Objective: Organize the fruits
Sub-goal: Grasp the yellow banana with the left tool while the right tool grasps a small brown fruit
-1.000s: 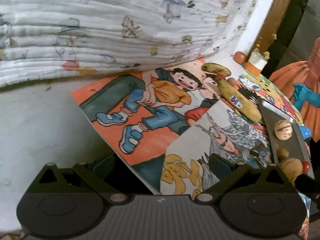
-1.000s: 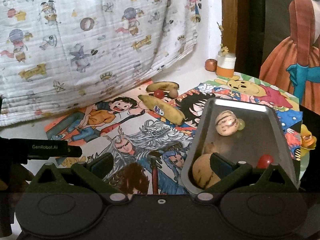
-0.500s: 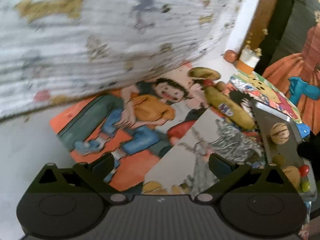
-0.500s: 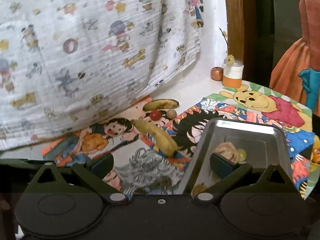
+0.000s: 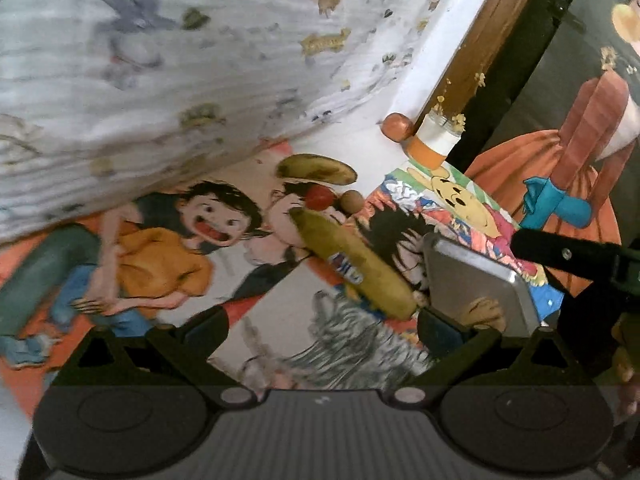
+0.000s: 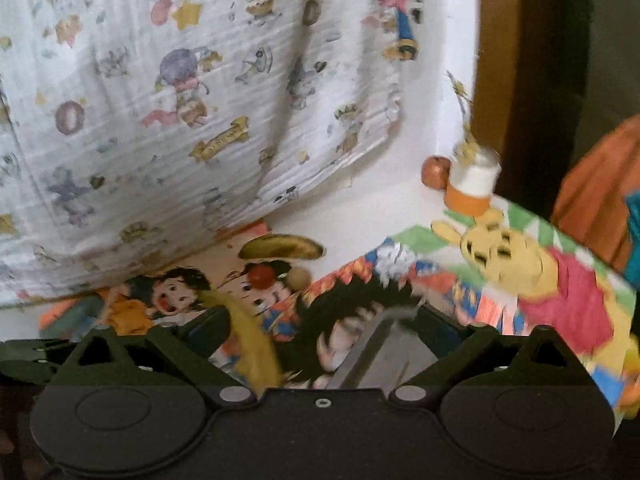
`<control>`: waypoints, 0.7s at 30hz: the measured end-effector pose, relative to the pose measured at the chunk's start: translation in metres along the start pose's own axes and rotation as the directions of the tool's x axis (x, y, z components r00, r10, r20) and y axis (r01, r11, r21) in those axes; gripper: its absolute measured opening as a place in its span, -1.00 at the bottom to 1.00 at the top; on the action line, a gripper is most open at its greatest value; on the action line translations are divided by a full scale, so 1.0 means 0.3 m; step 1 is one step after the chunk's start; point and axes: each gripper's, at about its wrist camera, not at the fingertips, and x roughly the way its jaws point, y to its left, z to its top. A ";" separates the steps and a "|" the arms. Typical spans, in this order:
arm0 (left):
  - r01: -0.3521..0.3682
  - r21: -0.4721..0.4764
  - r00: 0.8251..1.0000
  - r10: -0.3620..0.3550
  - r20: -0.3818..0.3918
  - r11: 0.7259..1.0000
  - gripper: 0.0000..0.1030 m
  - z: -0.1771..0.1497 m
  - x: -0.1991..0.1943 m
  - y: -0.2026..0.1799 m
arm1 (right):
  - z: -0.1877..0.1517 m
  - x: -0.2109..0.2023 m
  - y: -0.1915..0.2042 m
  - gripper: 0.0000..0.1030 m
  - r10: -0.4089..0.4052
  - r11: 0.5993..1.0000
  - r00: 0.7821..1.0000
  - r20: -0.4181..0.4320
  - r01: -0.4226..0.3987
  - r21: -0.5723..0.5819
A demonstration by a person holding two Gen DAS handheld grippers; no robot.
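1. Two grippers hang over a table covered in cartoon posters. The left gripper (image 5: pixel 322 322) has its jaws spread wide with nothing between them, only poster below.
2. The right gripper (image 6: pixel 324 326) also stands wide but its jaws are closing; no fruit is pinched between them. The tip of the long banana and a corner of the tray lie on the table beneath the gap.
3. Just beyond the left gripper's right finger sits the metal tray (image 5: pixel 464 276), with one tan, streaked fruit (image 5: pixel 484 312) visible in its near part.
4. The long banana (image 5: pixel 352 264), with a blue sticker, lies on the posters just left of the tray, slanting away toward the wall.
5. At its far tip rest a red cherry tomato (image 5: pixel 320 197) and a small brown round fruit (image 5: pixel 352 202), close together.
6. Behind those lies a shorter, darker banana (image 5: pixel 316 169).
7. Farther back, by the wooden frame, a small orange-red fruit (image 5: pixel 396 128) touches a white and orange jar (image 5: pixel 434 142).
8. A white printed cloth (image 6: pixel 180 100) hangs along the back.
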 end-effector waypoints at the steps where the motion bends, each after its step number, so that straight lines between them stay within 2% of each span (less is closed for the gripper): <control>1: 0.009 -0.012 1.000 -0.009 -0.001 1.000 0.99 0.007 0.021 -0.007 | 0.024 0.026 -0.012 0.80 0.011 1.000 1.000 -0.009 -0.011 -0.022; 4: 0.032 -0.070 0.999 -0.033 -0.012 0.997 0.99 0.032 0.086 -0.029 | 0.090 0.109 -0.039 0.69 0.029 0.998 0.999 -0.029 -0.031 -0.059; 7: 0.008 -0.143 1.000 -0.011 -0.025 0.990 0.99 0.052 0.148 -0.040 | 0.119 0.192 -0.045 0.44 0.041 0.996 0.998 -0.041 -0.044 -0.084; 10: -0.034 -0.152 0.999 0.029 -0.038 0.988 0.93 0.066 0.203 -0.048 | 0.117 0.278 -0.038 0.28 0.075 0.989 0.994 -0.075 -0.084 -0.118; 12: -0.036 -0.159 0.998 0.028 -0.050 0.987 0.84 0.073 0.230 -0.047 | 0.111 0.329 -0.035 0.13 0.090 0.986 0.991 -0.099 -0.103 -0.134; 17: 0.008 -0.156 0.998 -0.018 -0.061 0.988 0.68 0.084 0.265 -0.038 | 0.101 0.435 -0.029 0.12 0.147 0.972 0.979 -0.141 -0.169 -0.163; 21: 0.018 -0.134 0.998 -0.026 -0.063 0.991 0.58 0.092 0.283 -0.052 | 0.085 0.509 -0.010 -0.04 0.158 0.964 0.970 -0.186 -0.192 -0.184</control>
